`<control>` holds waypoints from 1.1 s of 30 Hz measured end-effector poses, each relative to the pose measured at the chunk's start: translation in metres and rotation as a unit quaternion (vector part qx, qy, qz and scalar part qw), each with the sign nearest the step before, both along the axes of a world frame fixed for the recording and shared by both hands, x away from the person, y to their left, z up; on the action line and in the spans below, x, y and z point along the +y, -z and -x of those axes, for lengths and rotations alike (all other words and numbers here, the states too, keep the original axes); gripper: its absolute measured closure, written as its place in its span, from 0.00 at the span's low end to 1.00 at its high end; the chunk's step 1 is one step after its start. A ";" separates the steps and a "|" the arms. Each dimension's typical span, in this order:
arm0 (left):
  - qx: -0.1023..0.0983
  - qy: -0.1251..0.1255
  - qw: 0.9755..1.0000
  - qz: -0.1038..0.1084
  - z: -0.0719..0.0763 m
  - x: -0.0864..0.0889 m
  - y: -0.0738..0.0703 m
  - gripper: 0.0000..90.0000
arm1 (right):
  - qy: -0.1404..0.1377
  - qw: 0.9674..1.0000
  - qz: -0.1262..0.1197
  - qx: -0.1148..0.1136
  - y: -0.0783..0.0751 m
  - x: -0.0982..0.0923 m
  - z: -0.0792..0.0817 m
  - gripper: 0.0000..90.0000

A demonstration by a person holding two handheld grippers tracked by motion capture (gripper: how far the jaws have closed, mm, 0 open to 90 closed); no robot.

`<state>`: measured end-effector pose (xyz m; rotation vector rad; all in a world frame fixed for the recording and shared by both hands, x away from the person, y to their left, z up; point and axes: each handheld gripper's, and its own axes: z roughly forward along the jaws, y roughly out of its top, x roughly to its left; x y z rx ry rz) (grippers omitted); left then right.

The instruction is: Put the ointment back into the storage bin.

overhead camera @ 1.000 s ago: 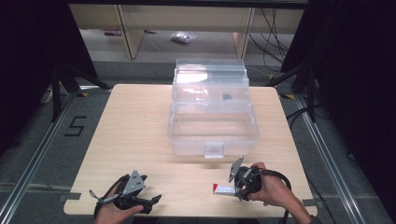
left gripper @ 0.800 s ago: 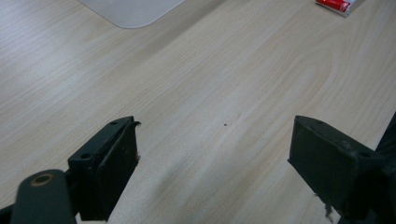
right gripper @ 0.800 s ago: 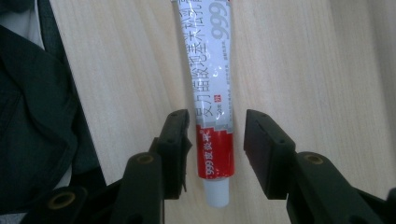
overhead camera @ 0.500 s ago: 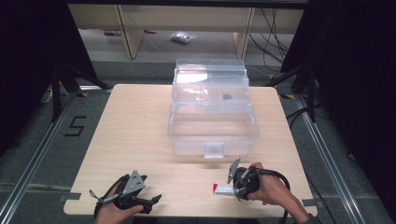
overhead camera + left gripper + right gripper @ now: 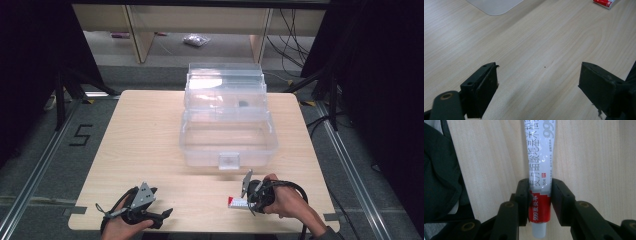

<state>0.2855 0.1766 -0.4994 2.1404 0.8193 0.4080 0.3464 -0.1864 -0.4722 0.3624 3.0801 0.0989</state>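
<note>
A light wooden desk stands on a grey floor. At its near edge the right hand-held gripper has its jaws closed on a red and white tube — they press it from both sides, near the cap end, and it lies flat on the wood. The left hand-held gripper is wide open and holds nothing. Farther back stands a clear plastic box, open.
</note>
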 end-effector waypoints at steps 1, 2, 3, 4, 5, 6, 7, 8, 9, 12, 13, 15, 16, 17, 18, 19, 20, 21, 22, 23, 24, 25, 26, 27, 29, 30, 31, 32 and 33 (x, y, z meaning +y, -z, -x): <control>-0.002 0.002 1.000 -0.011 -0.001 0.001 0.000 0.17 | -0.007 1.000 0.001 0.000 0.000 0.000 -0.001 0.78; -0.002 0.003 1.000 -0.013 -0.001 0.001 0.000 0.17 | -0.008 1.000 -0.002 0.000 0.000 0.001 -0.001 0.78; -0.002 0.003 1.000 -0.011 -0.001 0.001 0.000 0.17 | -0.008 1.000 0.000 0.001 0.001 0.001 -0.001 0.78; -0.001 0.004 1.000 -0.013 -0.001 0.001 -0.001 0.17 | -0.006 1.000 0.001 0.002 0.001 0.001 -0.001 0.78; -0.001 0.004 1.000 -0.013 -0.001 0.001 -0.001 0.17 | -0.006 1.000 0.001 0.002 0.001 0.001 -0.001 0.78; -0.003 0.003 1.000 -0.013 -0.001 0.001 -0.001 0.17 | -0.021 1.000 0.004 -0.004 0.001 0.002 -0.002 0.79; -0.003 0.003 1.000 -0.013 -0.001 0.001 -0.001 0.17 | -0.021 1.000 0.004 -0.004 0.001 0.002 -0.002 0.79; -0.002 0.002 1.000 -0.011 -0.001 0.001 0.000 0.17 | -0.010 1.000 0.012 0.005 0.000 0.004 0.000 0.79; -0.002 0.002 1.000 -0.011 -0.001 0.001 0.000 0.17 | -0.010 1.000 0.012 0.005 0.000 0.004 0.000 0.79; -0.003 0.002 1.000 -0.010 -0.001 0.001 -0.001 0.17 | -0.005 1.000 0.010 -0.006 -0.002 0.004 0.001 0.79; -0.001 0.002 1.000 -0.009 -0.001 0.001 0.000 0.17 | -0.005 1.000 0.010 -0.006 -0.002 0.004 0.001 0.79; 0.003 -0.001 1.000 0.000 0.000 0.000 0.000 0.17 | -0.017 1.000 0.006 -0.013 -0.001 0.003 -0.001 0.79; 0.000 0.000 1.000 -0.006 -0.001 0.001 0.000 0.17 | -0.030 0.999 0.005 -0.011 -0.002 0.003 -0.002 0.79; -0.002 0.003 1.000 -0.011 -0.001 0.001 -0.001 0.17 | -0.027 1.000 0.002 -0.014 -0.003 0.003 -0.001 0.79; -0.001 0.001 1.000 -0.007 -0.001 0.001 0.000 0.17 | -0.029 0.999 -0.003 -0.017 -0.005 0.003 -0.002 0.79; 0.000 0.000 1.000 -0.009 -0.001 0.001 0.000 0.17 | -0.007 1.000 -0.002 -0.015 -0.007 0.003 0.000 0.79; 0.000 0.001 1.000 -0.008 -0.001 0.001 0.000 0.17 | -0.013 1.000 -0.001 -0.013 -0.008 0.002 -0.001 0.79; 0.000 0.001 1.000 -0.008 -0.001 0.001 0.000 0.17 | -0.013 1.000 -0.001 -0.013 -0.008 0.002 -0.001 0.79; 0.002 -0.001 1.000 -0.004 0.000 0.001 0.000 0.17 | -0.034 0.999 -0.002 -0.020 -0.010 0.002 -0.004 0.79; 0.002 0.001 1.000 -0.002 0.000 0.001 0.000 0.17 | -0.034 0.999 -0.002 -0.020 -0.010 0.002 -0.004 0.79; 0.000 0.002 1.000 -0.006 -0.001 0.001 0.000 0.17 | -0.008 1.000 0.006 -0.014 -0.015 0.004 0.000 0.79; 0.000 0.002 1.000 -0.006 -0.001 0.001 0.000 0.17 | -0.008 1.000 0.006 -0.014 -0.015 0.004 0.000 0.79; -0.001 0.000 1.000 -0.008 -0.001 0.001 -0.001 0.17 | -0.021 1.000 0.005 -0.018 -0.016 0.005 -0.002 0.79; -0.002 0.000 1.000 -0.008 -0.001 0.001 0.000 0.17 | -0.035 0.999 0.001 -0.020 -0.019 0.005 -0.004 0.79; -0.001 0.000 1.000 -0.008 -0.001 0.002 -0.001 0.17 | -0.021 1.000 0.000 -0.017 -0.021 0.005 -0.003 0.79; 0.000 0.000 1.000 -0.008 -0.001 0.002 -0.001 0.17 | -0.026 1.000 0.007 -0.017 -0.026 0.007 -0.005 0.79; -0.001 0.000 1.000 -0.007 -0.001 0.001 -0.001 0.17 | -0.014 1.000 0.008 -0.015 -0.028 0.007 -0.004 0.79; -0.001 0.000 1.000 -0.007 -0.001 0.001 -0.001 0.17 | -0.014 1.000 0.008 -0.015 -0.028 0.007 -0.004 0.79; -0.001 0.001 1.000 -0.008 -0.001 0.001 0.000 0.17 | -0.011 1.000 0.013 -0.015 -0.033 0.008 -0.006 0.79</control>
